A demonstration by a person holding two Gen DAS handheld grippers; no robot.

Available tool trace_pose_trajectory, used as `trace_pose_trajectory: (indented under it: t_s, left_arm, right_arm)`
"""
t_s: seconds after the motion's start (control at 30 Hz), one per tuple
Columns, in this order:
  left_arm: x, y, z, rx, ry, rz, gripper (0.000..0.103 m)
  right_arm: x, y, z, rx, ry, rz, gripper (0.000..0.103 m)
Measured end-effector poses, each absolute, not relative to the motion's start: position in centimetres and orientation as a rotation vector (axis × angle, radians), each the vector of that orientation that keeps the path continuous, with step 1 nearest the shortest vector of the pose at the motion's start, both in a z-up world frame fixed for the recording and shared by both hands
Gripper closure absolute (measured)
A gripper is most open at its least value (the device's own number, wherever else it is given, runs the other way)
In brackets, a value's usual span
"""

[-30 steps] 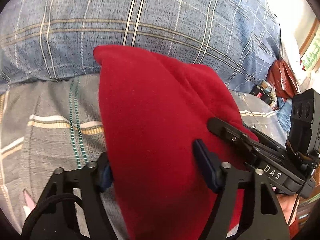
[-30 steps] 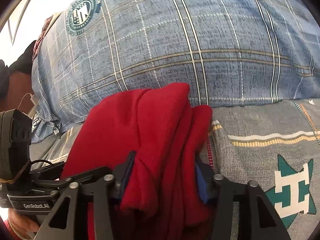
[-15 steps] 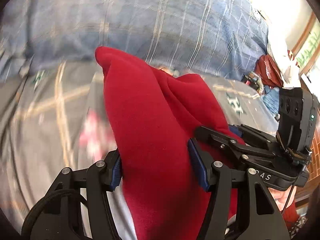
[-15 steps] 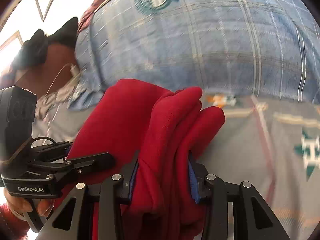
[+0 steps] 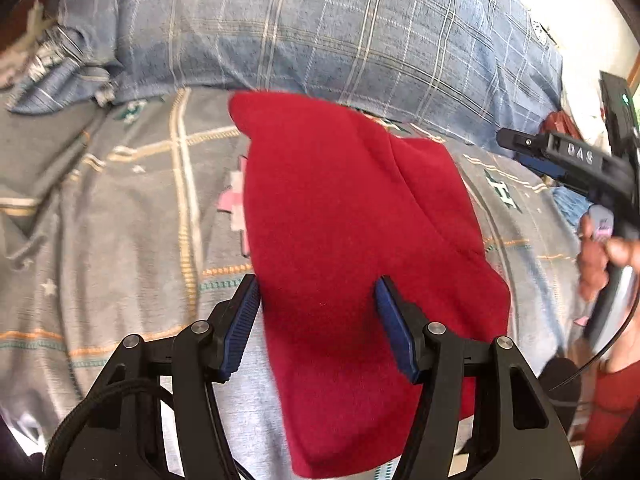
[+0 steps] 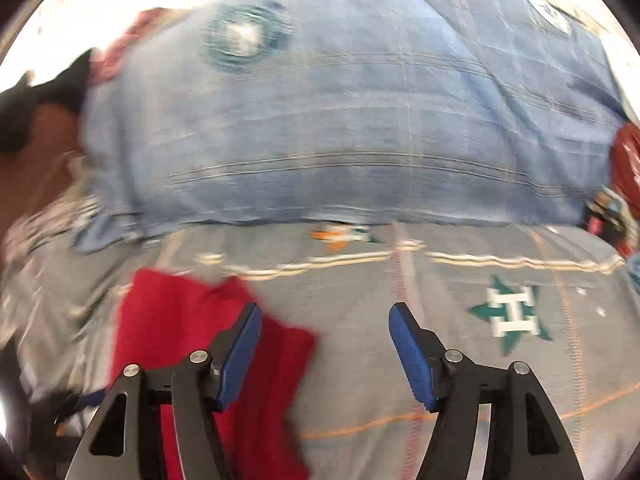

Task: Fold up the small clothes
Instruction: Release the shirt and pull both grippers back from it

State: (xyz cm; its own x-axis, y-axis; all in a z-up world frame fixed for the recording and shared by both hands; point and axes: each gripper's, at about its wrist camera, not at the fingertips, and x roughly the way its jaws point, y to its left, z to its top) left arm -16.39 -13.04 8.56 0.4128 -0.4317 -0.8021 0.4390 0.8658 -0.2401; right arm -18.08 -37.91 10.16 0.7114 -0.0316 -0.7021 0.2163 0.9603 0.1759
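A folded red fleece garment [image 5: 340,208] lies on the grey patterned bedsheet [image 5: 120,220] and runs back between my left fingers. My left gripper [image 5: 317,284] is shut on its near part: the left pad sits at the cloth's edge and the right pad presses into the top of it. My right gripper [image 6: 324,312] has its jaws opening, with only bare sheet between them. The red garment [image 6: 172,320] is below and to the left of its left finger. In the left wrist view the right gripper [image 5: 520,150] hangs off to the right, clear of the cloth, with a hand [image 5: 600,248] on its handle.
A bulky blue plaid duvet [image 5: 360,32] lies across the bed behind the garment, also the duvet [image 6: 360,120] in the right wrist view. The grey sheet [image 6: 440,360] stretches right with star-and-H prints. A red bag [image 6: 628,160] and small clutter sit at the far right edge.
My right gripper let go of the red garment, opened and drew away up and to the right. My left gripper carried the garment leftward across the sheet, where it now lies flatter.
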Motion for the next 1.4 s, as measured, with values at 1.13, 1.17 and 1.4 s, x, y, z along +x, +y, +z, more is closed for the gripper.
trace_pose_trajectory:
  t_s: [1.13, 1.17, 1.4]
  left_arm:
    - [-18.9, -12.0, 9.4, 0.093, 0.846, -0.36, 0.031]
    - [-19.0, -11.9, 9.7, 0.094, 0.835, -0.354, 0.031]
    - [-20.1, -11.2, 11.2, 0.073, 0.776, -0.32, 0.031]
  right_arm:
    - [-25.5, -26.8, 3.2, 0.146, 0.834, 0.021, 0.051]
    - [-26.0, -26.8, 3.7, 0.154, 0.818, 0.015, 0.051]
    - [-28.3, -26.8, 6.8, 0.138, 0.712, -0.046, 0.031]
